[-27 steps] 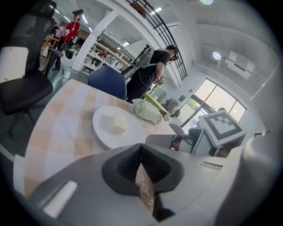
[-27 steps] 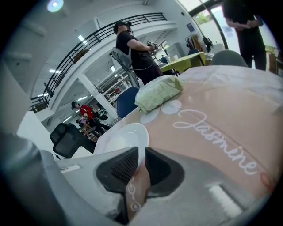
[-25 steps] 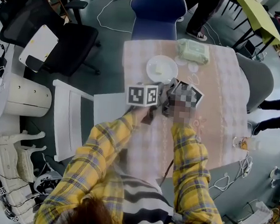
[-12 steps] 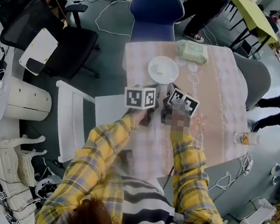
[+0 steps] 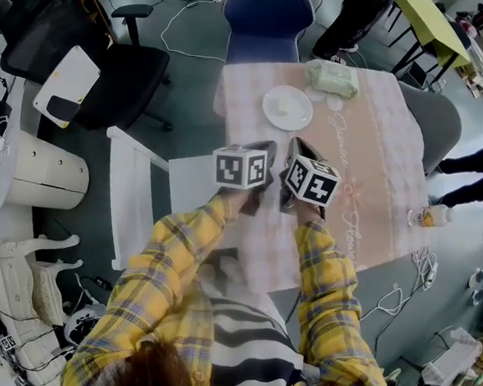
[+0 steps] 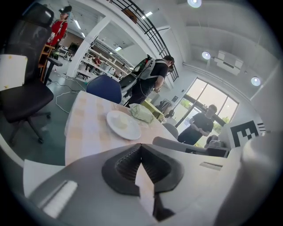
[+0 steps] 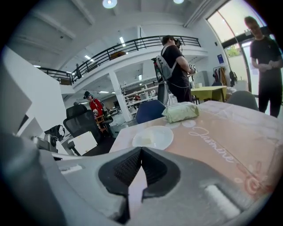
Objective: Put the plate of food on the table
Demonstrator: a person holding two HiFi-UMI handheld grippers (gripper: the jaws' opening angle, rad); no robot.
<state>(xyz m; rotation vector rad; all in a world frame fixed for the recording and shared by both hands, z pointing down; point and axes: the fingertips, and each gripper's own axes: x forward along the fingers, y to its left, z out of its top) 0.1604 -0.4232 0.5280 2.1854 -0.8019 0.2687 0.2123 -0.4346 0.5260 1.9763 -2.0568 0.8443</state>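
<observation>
A white plate with a pale piece of food lies on the pink checked table, towards its far left. The plate also shows ahead of the left gripper and ahead of the right gripper. My left gripper and right gripper hover side by side over the table's near left part, a short way short of the plate. The jaws of the left gripper are shut on nothing. The right gripper is shut and holds nothing either.
A green packet lies beyond the plate at the far edge. A bottle stands at the table's right edge. A blue chair is at the far end, a grey chair on the right, and a white chair on the left. People stand beyond the table.
Both grippers have drawn back from the plate towards the person. The plate stays where it was on the table.
</observation>
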